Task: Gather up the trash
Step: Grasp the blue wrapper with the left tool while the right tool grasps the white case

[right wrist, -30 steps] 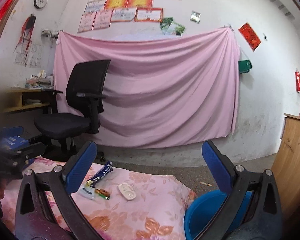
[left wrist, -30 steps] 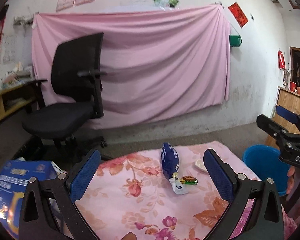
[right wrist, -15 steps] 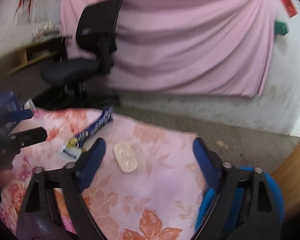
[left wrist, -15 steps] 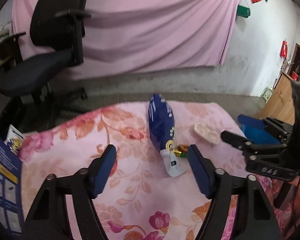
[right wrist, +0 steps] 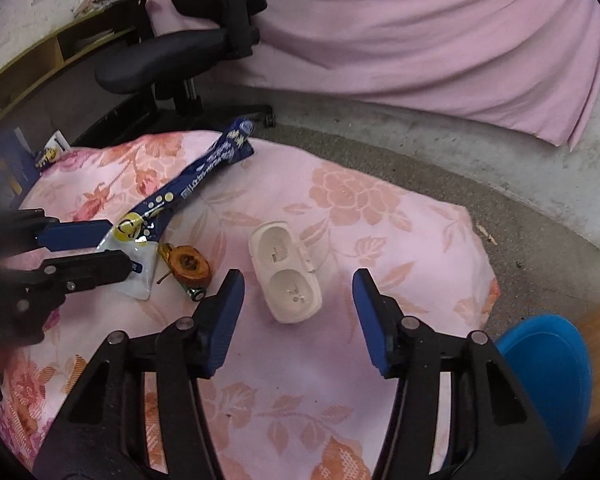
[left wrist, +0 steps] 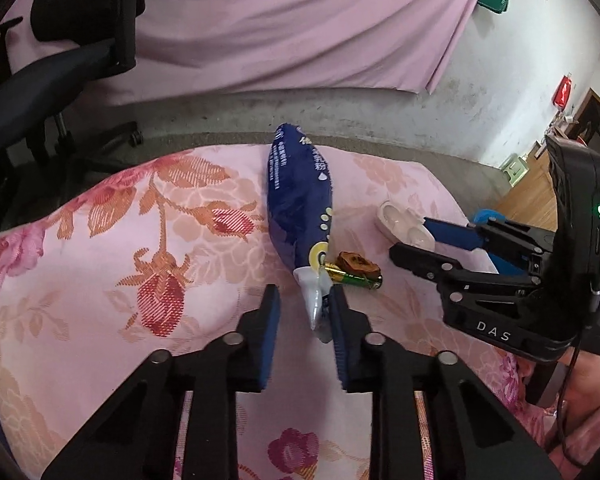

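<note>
Far left, a black office chair [left wrist: 60, 52] stands on the grey floor, the pink curtain [left wrist: 300, 24] hanging behind it. Moving in, the floral pink cloth [left wrist: 140, 240] fills the middle, and the trash lies on it: a blue wrapper [left wrist: 300, 208] with a torn white end. The left gripper [left wrist: 304, 300] has just been closing, its jaws now narrow around that white end; the right pad looks to be against the wrapper, a gap shows beside the other, so a firm pinch can't be called. Just right of the wrapper's end, a brown round scrap [left wrist: 358, 262] lies on a green battery [left wrist: 356, 279]. Further right sits the white two-well case [right wrist: 286, 270], and here's the right gripper [right wrist: 298, 280], jaws wide and just been closing, the case between them but the pads not on it. At the far right edge, off the cloth, a blue bin [right wrist: 548, 368] waits on the floor
</note>
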`<state>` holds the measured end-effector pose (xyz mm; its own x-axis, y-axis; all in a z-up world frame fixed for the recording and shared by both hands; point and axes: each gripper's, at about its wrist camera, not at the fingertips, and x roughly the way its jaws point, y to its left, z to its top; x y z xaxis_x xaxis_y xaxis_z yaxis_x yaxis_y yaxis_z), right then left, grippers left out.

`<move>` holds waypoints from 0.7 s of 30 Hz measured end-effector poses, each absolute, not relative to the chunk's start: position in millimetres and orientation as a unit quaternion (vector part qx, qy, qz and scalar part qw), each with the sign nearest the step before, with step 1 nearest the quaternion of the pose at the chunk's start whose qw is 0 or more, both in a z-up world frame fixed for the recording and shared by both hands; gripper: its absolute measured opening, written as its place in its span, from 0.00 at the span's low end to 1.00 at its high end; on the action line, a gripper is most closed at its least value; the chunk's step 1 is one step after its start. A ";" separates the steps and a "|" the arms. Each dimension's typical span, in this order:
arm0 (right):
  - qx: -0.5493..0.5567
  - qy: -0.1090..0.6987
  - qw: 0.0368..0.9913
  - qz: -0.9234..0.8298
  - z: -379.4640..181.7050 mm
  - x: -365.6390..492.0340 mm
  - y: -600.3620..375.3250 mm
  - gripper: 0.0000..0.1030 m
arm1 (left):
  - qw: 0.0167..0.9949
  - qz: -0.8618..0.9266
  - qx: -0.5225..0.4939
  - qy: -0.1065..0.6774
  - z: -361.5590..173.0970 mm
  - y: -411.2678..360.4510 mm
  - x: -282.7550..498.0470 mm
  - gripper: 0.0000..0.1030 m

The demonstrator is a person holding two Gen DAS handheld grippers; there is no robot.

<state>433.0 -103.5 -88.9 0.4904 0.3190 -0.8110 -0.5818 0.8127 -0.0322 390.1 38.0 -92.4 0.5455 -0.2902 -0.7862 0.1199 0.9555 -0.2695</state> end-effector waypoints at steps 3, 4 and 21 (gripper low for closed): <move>-0.160 0.435 0.844 0.268 -92.4 434.0 -100.4 0.62 | 0.873 -0.117 -0.098 0.463 -92.3 40.7 389.2 0.08; -0.161 0.435 0.844 0.269 -92.2 434.0 -100.1 0.59 | 0.874 -0.117 -0.098 0.461 -91.8 40.8 388.1 0.07; -0.129 0.353 0.884 0.277 -57.7 382.6 -129.8 0.55 | 0.925 -0.102 -0.089 0.356 -53.0 21.0 328.1 0.04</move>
